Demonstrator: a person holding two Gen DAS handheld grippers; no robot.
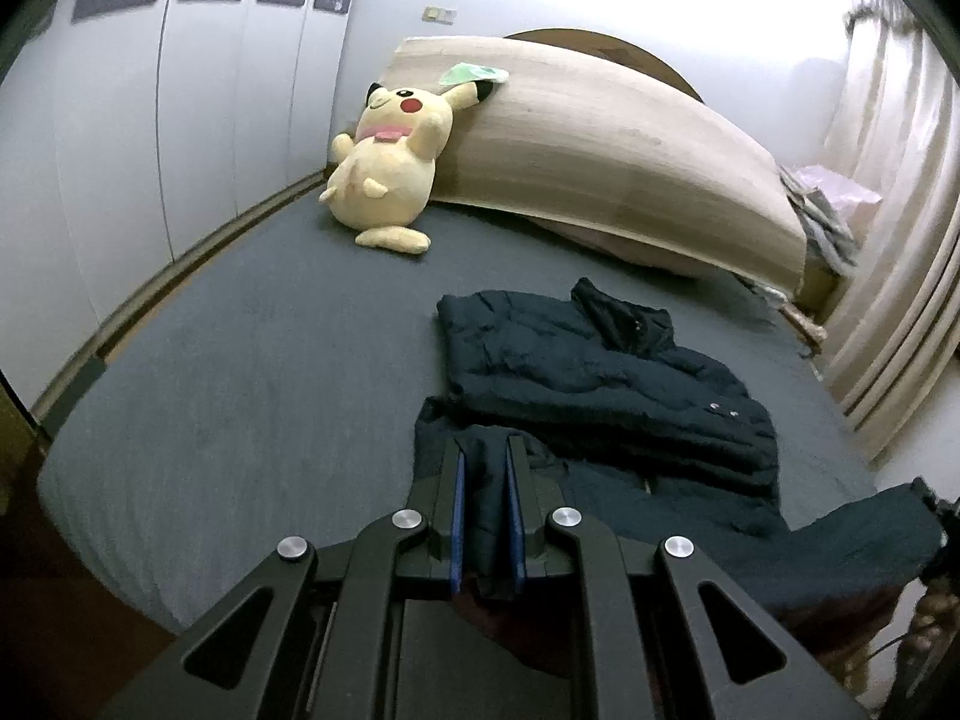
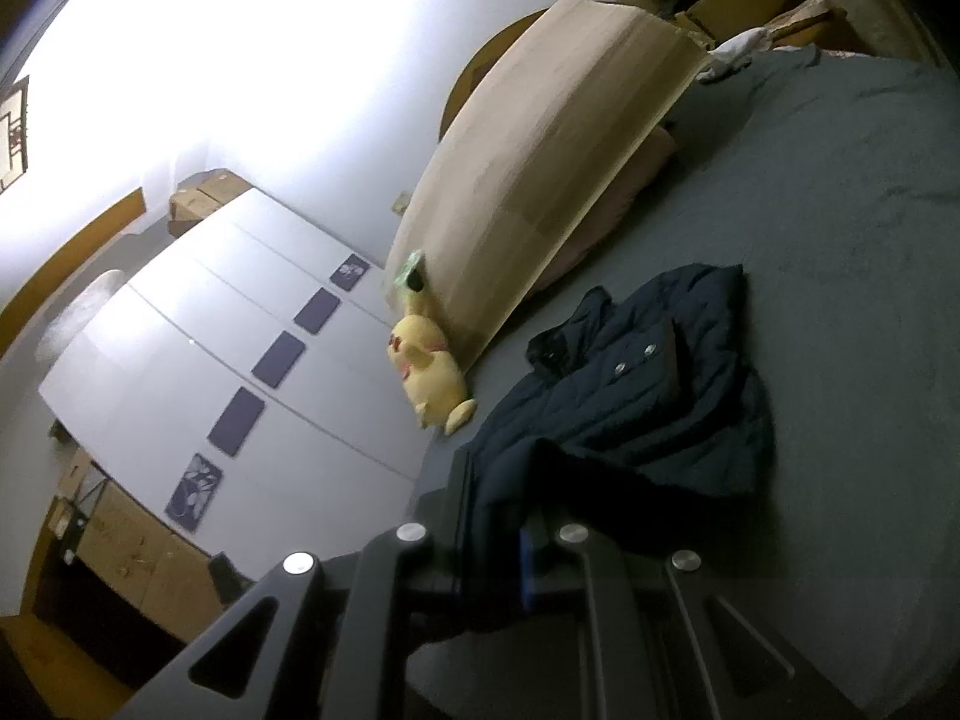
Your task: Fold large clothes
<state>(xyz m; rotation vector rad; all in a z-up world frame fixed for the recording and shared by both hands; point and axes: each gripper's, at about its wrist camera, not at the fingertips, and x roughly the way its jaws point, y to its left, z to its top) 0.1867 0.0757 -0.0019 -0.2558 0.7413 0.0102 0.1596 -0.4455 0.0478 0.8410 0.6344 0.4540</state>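
Observation:
A dark navy padded jacket [image 1: 606,372] lies partly folded on the grey bed [image 1: 252,396]. My left gripper [image 1: 487,450] is shut on the jacket's near hem, with dark cloth bunched between its blue pads [image 1: 457,510]. In the right wrist view the jacket [image 2: 636,396] shows snap buttons, and my right gripper [image 2: 498,480] is shut on another part of the near edge, cloth draped over its fingers. The right gripper's body [image 1: 936,516] shows at the right edge of the left wrist view, with a stretch of jacket hanging toward it.
A yellow plush toy [image 1: 384,168] leans against a large cardboard sheet [image 1: 612,144] at the head of the bed. White wardrobe doors [image 1: 180,108] run along the left. Curtains [image 1: 900,276] hang at the right. Clutter [image 1: 828,210] sits at the far right corner.

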